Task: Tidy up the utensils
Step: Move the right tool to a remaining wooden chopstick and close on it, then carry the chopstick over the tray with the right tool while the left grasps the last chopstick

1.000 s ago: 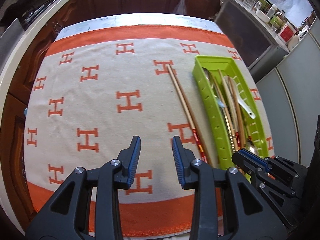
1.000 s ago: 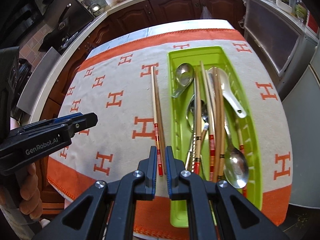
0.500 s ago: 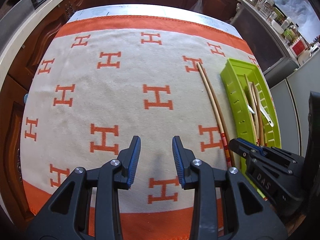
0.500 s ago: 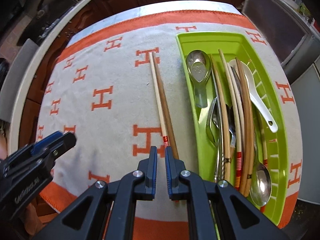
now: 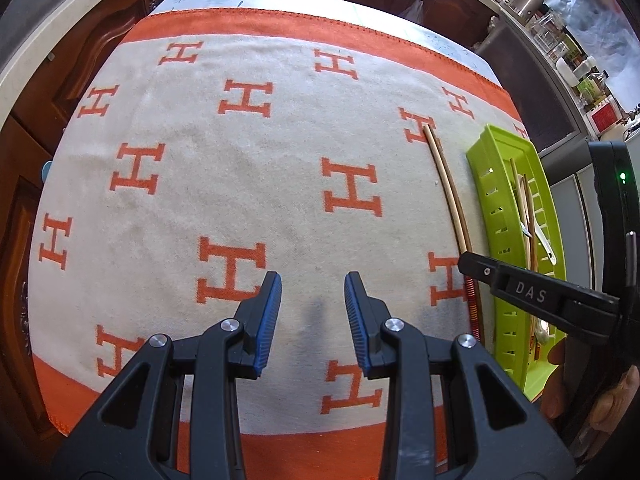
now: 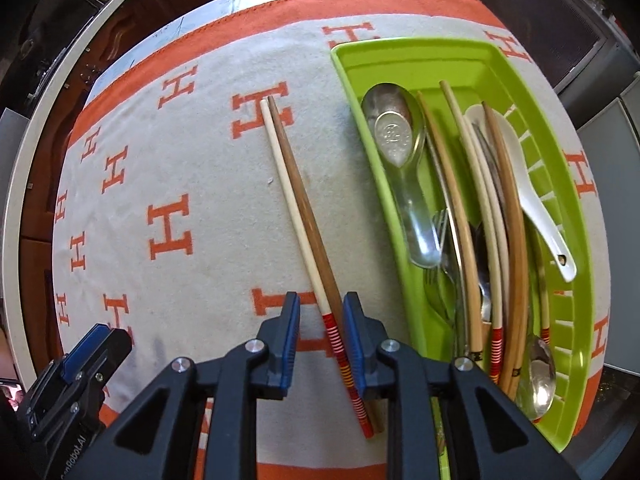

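From the left wrist, the left gripper [image 5: 313, 320] hangs over bare cloth [image 5: 248, 184] near the bench's front edge, jaws apart and empty.

From the right wrist, the right gripper [image 6: 318, 334] straddles the striped ends of two chopsticks [image 6: 304, 216] beside the green tray [image 6: 400, 216], jaws apart, not yet clamped. Closing off-centre could catch one stick only, or scissor the pair so one rolls away.

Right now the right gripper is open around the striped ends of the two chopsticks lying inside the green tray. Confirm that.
Not quite. The right gripper is open around the striped ends, but those two chopsticks lie on the cloth beside the green tray, not inside it. The right wrist view shows this.
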